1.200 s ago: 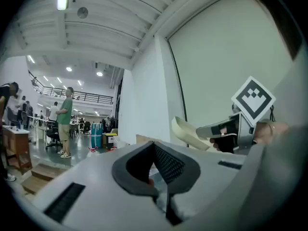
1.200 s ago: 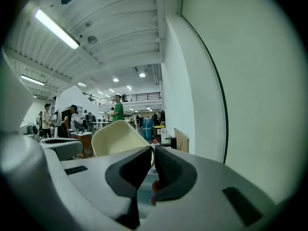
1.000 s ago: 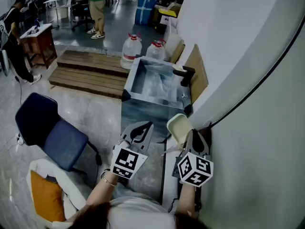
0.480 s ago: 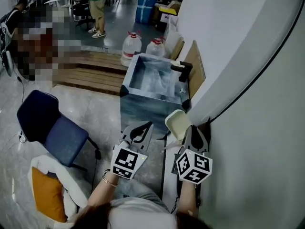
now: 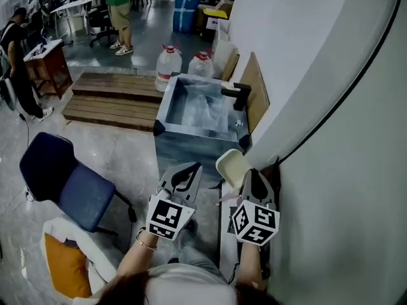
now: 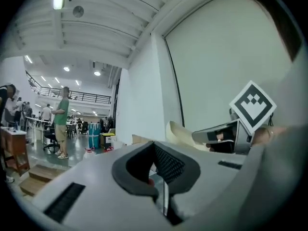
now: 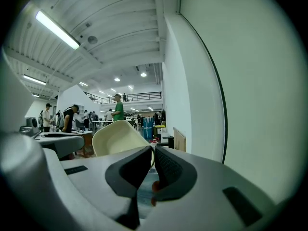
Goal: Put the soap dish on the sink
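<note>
A cream soap dish (image 5: 231, 168) hangs tilted in the air just short of the sink's near right corner, with my right gripper (image 5: 249, 178) shut on its near edge. In the right gripper view the soap dish (image 7: 118, 137) rises left of the closed right gripper (image 7: 153, 150). The steel sink (image 5: 166, 101) is a deep box with a black faucet (image 5: 236, 95) on its right side. My left gripper (image 5: 185, 175) is shut and empty, left of the dish. The left gripper view shows the closed left gripper (image 6: 154, 146), the soap dish (image 6: 180, 131) and the right gripper (image 6: 222, 134).
A white wall (image 5: 318, 107) runs close along the right. A wooden board (image 5: 255, 89) leans behind the sink, with two water bottles (image 5: 168, 66) and a wooden platform (image 5: 113, 98) beyond. A blue chair (image 5: 60, 182) and an orange cushion (image 5: 63, 267) are at the left. People stand far back.
Both grippers and the held dish have drifted slightly left and forward towards the sink. Neither gripper has changed its state.
</note>
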Demonstrator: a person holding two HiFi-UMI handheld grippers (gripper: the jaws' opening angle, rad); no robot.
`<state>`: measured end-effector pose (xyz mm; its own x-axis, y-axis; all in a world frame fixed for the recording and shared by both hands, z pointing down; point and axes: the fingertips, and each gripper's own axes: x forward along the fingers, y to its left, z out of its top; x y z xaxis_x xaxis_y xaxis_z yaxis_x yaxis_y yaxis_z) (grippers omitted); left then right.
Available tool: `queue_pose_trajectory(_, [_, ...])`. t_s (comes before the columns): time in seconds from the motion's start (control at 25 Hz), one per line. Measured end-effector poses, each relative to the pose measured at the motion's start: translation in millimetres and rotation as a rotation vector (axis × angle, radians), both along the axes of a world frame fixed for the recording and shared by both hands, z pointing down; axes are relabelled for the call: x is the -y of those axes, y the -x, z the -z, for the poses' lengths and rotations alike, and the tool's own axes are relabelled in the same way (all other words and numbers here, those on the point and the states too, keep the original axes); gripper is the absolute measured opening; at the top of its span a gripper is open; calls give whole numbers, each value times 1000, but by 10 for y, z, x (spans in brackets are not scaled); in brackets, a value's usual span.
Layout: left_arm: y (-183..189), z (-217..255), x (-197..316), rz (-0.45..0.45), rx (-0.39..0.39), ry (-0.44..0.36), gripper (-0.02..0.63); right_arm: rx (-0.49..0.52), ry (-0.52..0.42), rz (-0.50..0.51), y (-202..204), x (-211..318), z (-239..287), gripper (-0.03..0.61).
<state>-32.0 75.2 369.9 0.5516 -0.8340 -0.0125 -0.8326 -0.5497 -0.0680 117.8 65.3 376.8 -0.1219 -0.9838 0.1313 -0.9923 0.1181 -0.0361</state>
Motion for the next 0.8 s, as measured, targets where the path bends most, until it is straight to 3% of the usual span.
queue_pose_trajectory(0.8, [-515, 18, 1570, -30, 19, 13, 3, 8, 59, -16, -379, 1491, -241, 43])
